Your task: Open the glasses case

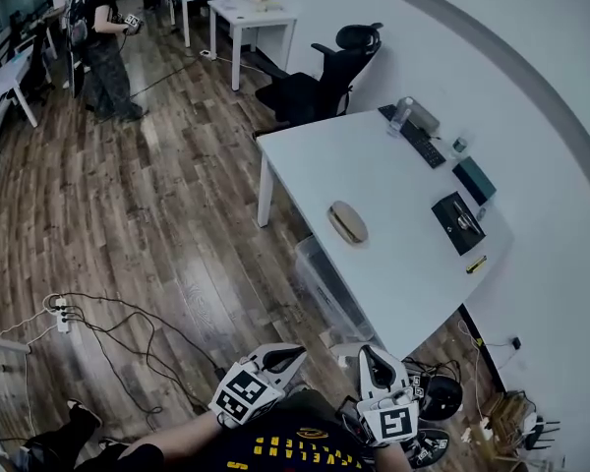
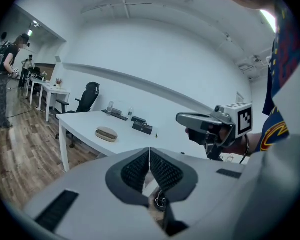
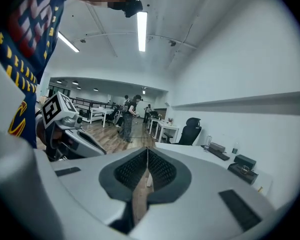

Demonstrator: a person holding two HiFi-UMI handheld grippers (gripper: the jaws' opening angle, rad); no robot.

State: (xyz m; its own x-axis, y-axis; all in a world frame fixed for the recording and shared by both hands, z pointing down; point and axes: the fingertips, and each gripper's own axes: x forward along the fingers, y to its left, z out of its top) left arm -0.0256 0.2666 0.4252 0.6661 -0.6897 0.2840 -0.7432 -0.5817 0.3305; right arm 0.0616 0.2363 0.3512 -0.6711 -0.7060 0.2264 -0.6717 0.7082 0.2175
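Item: glasses case (image 1: pixel 347 222), tan, oval, lid down, lying flat near the middle of a white table (image 1: pixel 305 170), well apart from both grippers. Left gripper (image 2: pixel 150 156): jaws clenched pad to pad, nothing between them; held low before the person's torso, short of the table's near end. Right gripper (image 3: pixel 147 156): jaws likewise pressed together, empty; held just beside the left one, its marker cube facing up in the head view. Each gripper shows off to the side in the other's view. On the table's wall side: a black keyboard (image 1: pixel 413 138), a teal box (image 1: pixel 474 180), a black box (image 1: pixel 458 224) with something metallic on its lid, and a small yellow pen-like object (image 1: pixel 476 264) near the edge. Under the table: a translucent storage bin (image 1: pixel 326 288). At the table's far end: a black office chair (image 1: pixel 320 82). Wood floor (image 1: pixel 157 195): bears a power strip (image 1: pixel 61 313) and loose cables (image 1: pixel 128 347). Background: a person (image 1: pixel 103 42) standing by further white desks.
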